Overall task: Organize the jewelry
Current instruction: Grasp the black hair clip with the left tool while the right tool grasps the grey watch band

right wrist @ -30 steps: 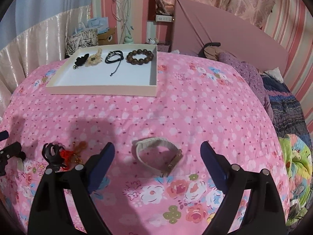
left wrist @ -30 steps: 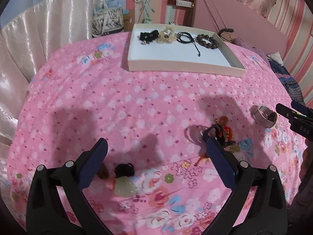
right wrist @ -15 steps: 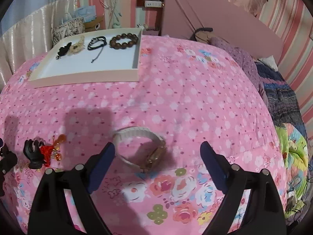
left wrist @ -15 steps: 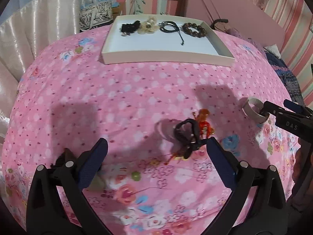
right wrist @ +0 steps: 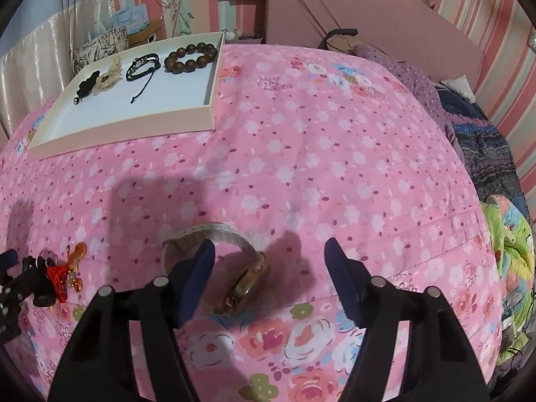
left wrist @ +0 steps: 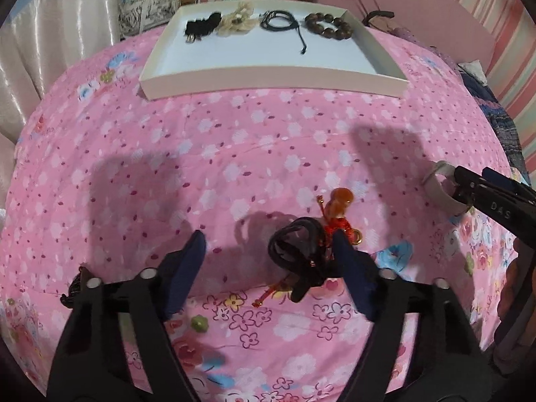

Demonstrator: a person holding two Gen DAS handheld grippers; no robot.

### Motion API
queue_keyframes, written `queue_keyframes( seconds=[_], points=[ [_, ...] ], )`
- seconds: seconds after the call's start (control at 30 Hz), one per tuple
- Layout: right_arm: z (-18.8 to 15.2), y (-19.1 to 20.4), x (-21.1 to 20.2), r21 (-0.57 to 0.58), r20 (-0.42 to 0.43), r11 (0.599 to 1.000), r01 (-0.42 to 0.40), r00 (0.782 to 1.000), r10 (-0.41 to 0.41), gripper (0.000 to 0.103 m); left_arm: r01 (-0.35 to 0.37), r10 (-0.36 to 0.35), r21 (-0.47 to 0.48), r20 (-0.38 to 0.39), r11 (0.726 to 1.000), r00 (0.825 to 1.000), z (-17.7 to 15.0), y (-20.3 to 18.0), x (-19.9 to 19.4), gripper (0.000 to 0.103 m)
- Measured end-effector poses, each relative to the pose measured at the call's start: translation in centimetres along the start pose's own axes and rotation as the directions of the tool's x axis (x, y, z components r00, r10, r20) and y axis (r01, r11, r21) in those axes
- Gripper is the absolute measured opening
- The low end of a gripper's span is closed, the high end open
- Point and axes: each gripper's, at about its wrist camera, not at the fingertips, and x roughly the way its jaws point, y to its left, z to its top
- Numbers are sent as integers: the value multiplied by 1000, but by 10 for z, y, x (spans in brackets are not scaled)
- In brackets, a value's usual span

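Left wrist view: the left tool (left wrist: 269, 254) has just been closing. Its jaws are not shut yet, and a black hair clip (left wrist: 296, 254) with a red and orange charm (left wrist: 338, 211) sits between them, close by the right finger. No pad seems to press on it yet. In the right wrist view, the right tool (right wrist: 269, 261) has been closing too, and a white bracelet (right wrist: 214, 234) with a gold clasp lies between its jaws, with the left finger over the band. It is not squeezed yet.

To do this well, I think each tool should go down a bit more, get the thing in the middle, then close slowly so it does not slip on the soft cover.

All of this lies on a bed (right wrist: 335, 154) with a pink flower cover. A white tray (left wrist: 268, 77) sits far back on it, with four pieces already lined up inside. Behind are striped pink walls and a shiny curtain (left wrist: 67, 33).
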Motion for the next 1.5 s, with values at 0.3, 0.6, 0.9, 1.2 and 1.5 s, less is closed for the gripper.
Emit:
queue_keyframes(
  seconds=[0.3,0.6,0.9,1.2,1.5],
  points=[
    [2,1,14,3,-40,1000,-2,999,2,66,58,-58,4,-41,998,998,-3,-3,9,63],
    [0,4,22,-5,-59,1000,-4,998,4,66,115,-114,16,-50,993,992,-3,-10,16,36],
    [-1,3,28,2,-88,999,-42,995,42,37,52,-50,36,-42,998,998,-2,-6,13,36],
    [-1,5,27,1,-84,999,-48,995,48,25,-41,41,-21,-20,999,999,0,32,10,36],
    [4,5,19,0,-39,999,-36,999,36,12,-75,76,-49,25,996,997,16,53,4,36]
  ],
)
